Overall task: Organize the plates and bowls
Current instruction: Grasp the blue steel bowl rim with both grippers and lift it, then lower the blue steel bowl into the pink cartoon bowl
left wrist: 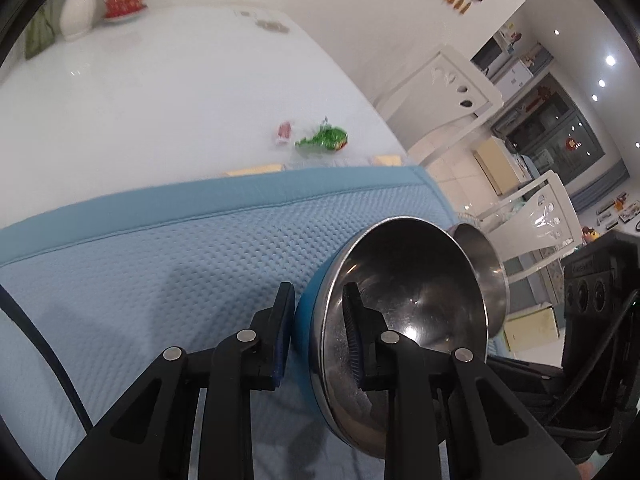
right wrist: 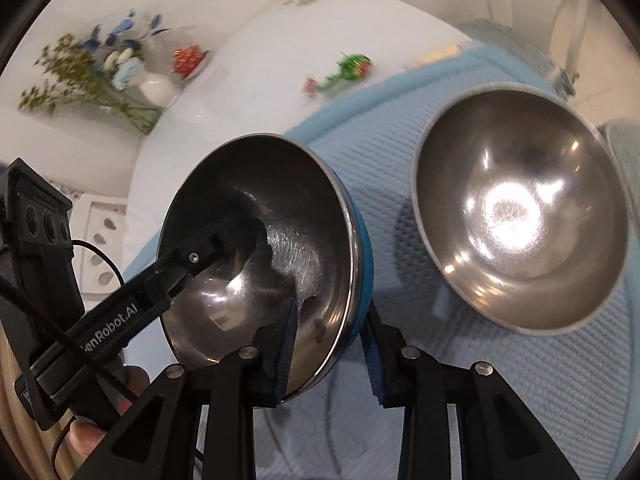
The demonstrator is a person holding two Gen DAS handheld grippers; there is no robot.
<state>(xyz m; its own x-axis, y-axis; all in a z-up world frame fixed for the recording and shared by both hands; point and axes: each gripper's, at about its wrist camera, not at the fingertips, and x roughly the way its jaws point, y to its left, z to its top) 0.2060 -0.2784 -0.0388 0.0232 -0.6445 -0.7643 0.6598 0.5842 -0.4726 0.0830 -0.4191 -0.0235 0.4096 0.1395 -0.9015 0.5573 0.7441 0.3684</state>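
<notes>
Both grippers, left (left wrist: 316,320) and right (right wrist: 332,344), clamp the blue-sided bowl's (right wrist: 264,248) rim, tilted above the blue mat (left wrist: 160,264). Next, probably nest it into the steel bowl (right wrist: 520,216) alongside.

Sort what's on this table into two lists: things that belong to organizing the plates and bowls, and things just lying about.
Belongs to the job:
- blue-sided steel bowl, tilted, clamped at its rim by both grippers
- plain steel bowl on the blue mat

Just lying about:
- green candy wrapper
- pink wrapper
- white vase with flowers
- red lidded dish
</notes>
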